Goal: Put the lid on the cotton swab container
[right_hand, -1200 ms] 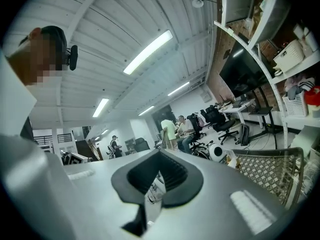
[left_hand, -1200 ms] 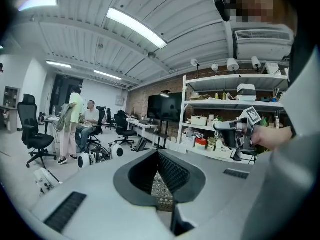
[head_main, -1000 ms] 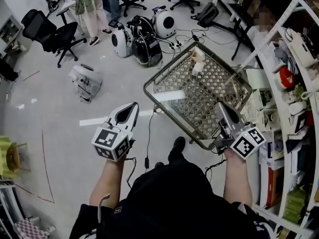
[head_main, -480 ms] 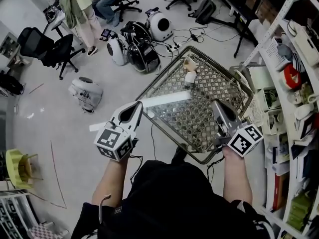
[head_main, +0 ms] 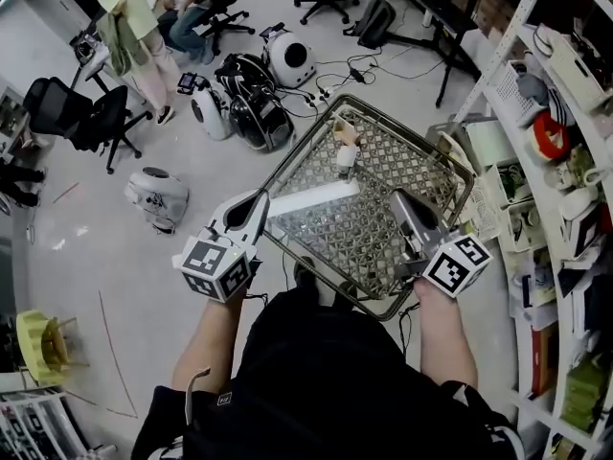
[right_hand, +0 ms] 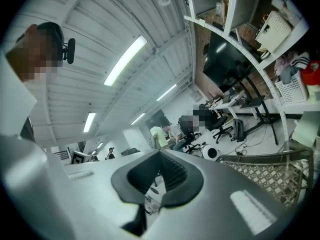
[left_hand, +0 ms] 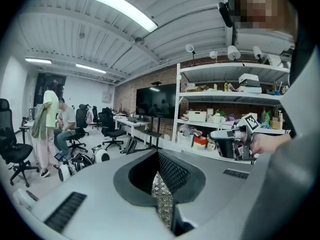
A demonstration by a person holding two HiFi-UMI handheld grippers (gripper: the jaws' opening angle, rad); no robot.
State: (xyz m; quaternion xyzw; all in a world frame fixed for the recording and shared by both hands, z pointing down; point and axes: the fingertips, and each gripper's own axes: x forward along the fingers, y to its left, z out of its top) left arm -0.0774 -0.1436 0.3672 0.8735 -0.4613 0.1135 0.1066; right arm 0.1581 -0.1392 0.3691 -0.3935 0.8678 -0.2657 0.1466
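Task not started, by the look of it. Left claw (head_main: 261, 199) is held low over the near-left edge of the worktop (head_main: 383, 175), jaws pressed together with nothing between them; the left gripper view confirms it, only the patterned top showing past the tips. Right claw (head_main: 397, 197) is over the near-right part of the worktop, jaws also together and empty, per the right gripper view. The cotton swab container (head_main: 347, 157) stands at the far end of the worktop, well apart from both claws, a small pale upright thing with a tan object (head_main: 343, 132) just beside it on the far side. It's too small to tell whether that tan object is the lid, or whether the container is open on top. No contact with anything yet. Judgement: everything is left to do, meaning reach across to the far end, spread one claw, take the lid, steady the container with the other if needed, then seat the lid on top. Shelving (head_main: 565, 113) crowds the right side, so the right arm has less room on the reach.
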